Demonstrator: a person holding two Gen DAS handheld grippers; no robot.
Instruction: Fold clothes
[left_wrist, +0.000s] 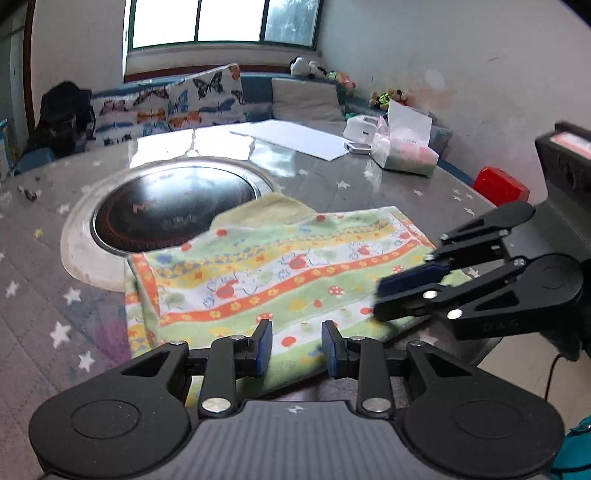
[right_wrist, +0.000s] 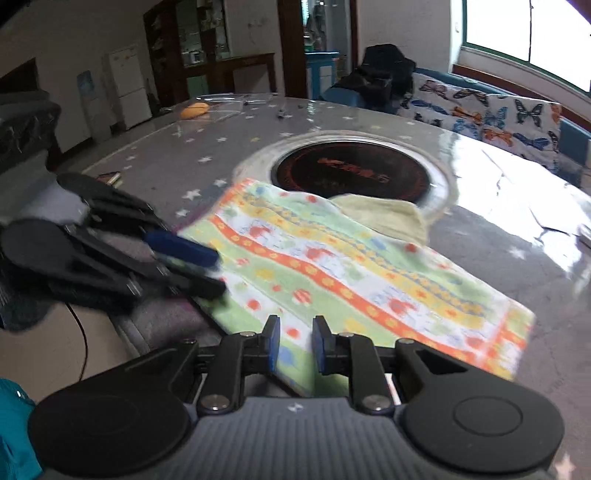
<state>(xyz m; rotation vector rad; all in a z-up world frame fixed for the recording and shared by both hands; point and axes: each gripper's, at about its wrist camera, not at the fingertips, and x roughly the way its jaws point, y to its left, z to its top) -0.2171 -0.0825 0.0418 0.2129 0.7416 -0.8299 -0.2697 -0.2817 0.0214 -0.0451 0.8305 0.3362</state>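
A green towel (left_wrist: 280, 269) with orange and yellow flower stripes lies folded on the grey star-patterned table (left_wrist: 55, 280), its far corner over the round cooktop (left_wrist: 173, 210). My left gripper (left_wrist: 296, 347) is open just above the towel's near edge, nothing between its pads. My right gripper (right_wrist: 294, 347) is open over the same near edge of the towel (right_wrist: 351, 280). The right gripper also shows at the right of the left wrist view (left_wrist: 384, 299), and the left gripper at the left of the right wrist view (right_wrist: 218, 271), both at the towel's near side.
The black cooktop with its metal ring (right_wrist: 351, 173) is set into the table behind the towel. White paper (left_wrist: 295, 138), a white box (left_wrist: 364, 129) and a plastic bag (left_wrist: 406, 147) lie at the far right. A butterfly-patterned sofa (left_wrist: 170, 103) stands behind the table.
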